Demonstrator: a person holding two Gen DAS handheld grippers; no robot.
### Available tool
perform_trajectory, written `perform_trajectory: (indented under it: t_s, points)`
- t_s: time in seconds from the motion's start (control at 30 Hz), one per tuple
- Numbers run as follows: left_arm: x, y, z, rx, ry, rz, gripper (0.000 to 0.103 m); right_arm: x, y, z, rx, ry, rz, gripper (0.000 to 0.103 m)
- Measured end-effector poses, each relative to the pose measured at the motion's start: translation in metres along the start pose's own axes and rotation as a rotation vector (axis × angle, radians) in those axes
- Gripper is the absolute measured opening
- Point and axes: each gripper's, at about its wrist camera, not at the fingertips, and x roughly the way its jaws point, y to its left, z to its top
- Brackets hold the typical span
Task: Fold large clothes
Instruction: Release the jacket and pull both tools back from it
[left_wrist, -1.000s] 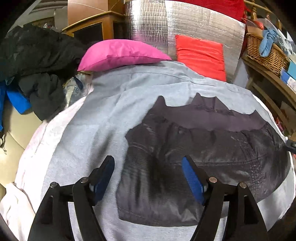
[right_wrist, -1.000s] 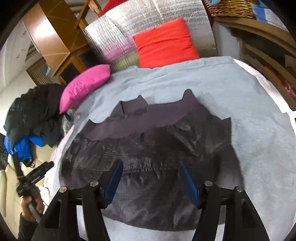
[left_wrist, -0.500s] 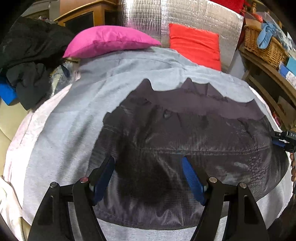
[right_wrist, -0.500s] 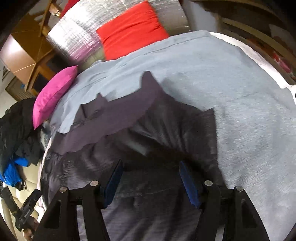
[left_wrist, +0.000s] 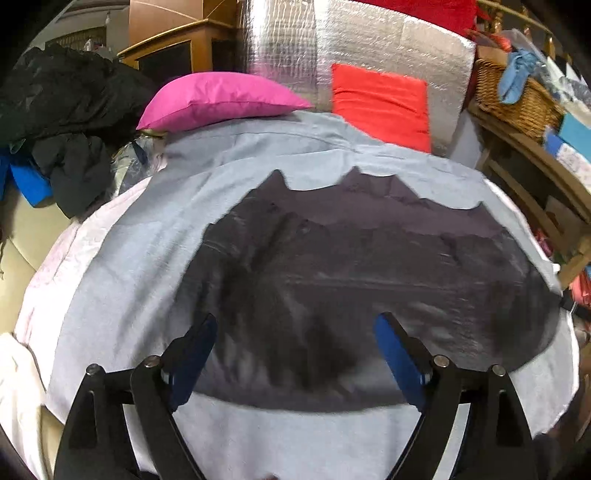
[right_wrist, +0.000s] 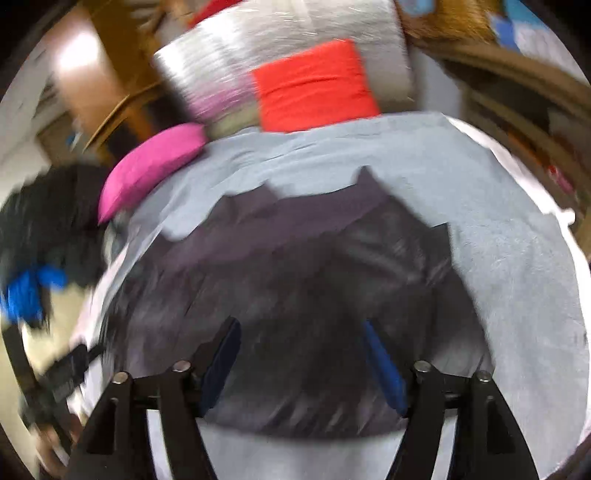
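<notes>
On the far left of the left wrist view a heap of black and blue clothing is lying on a cream seat, and a bright pink satin pillow is sitting at the head of the pale grey-blue sheet that is covering the work surface. Near the middle of that sheet the task's thing, a large dark charcoal shiny jacket, is lying spread flat, its lighter lining showing along the far edge. The left gripper is hovering over the jacket's near-left part with its 2 blue-padded jaws opening wide and clamping nothing; cloth is showing below the gap, not pinched. Further right a red square cushion is leaning against a silver quilted foil panel, and a wicker basket is sitting on a wooden shelf. In the blurred right wrist view the right gripper is likewise poised over the same jacket, jaws opening and empty. The step in hand seems to be lining up both grippers for a first fold. The next move probably calls for lowering each gripper onto the near hem or a side edge, pinching only the jacket and not the sheet, then lifting both edges together.
</notes>
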Motion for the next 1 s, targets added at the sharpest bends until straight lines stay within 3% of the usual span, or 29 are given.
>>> perform_trajectory:
  t_s: [0.13,0.23,0.4,1.0]
  points:
    - [-0.028,-0.014,-0.014,-0.002,-0.04,-0.02,0.091,-0.022,0.032,-0.051,-0.045,-0.016,-0.106,0.083]
    - [-0.042,-0.02,-0.018,0.009,-0.065,-0.013,0.1,-0.029,0.047,-0.069,-0.105,-0.02,-0.194,0.085]
    - [-0.061,-0.025,-0.021,0.026,-0.092,-0.002,0.103,-0.033,0.065,-0.089,-0.182,-0.039,-0.27,0.087]
    - [-0.067,-0.027,-0.019,0.036,-0.095,0.036,0.103,-0.051,0.087,-0.084,-0.219,-0.097,-0.298,0.088]
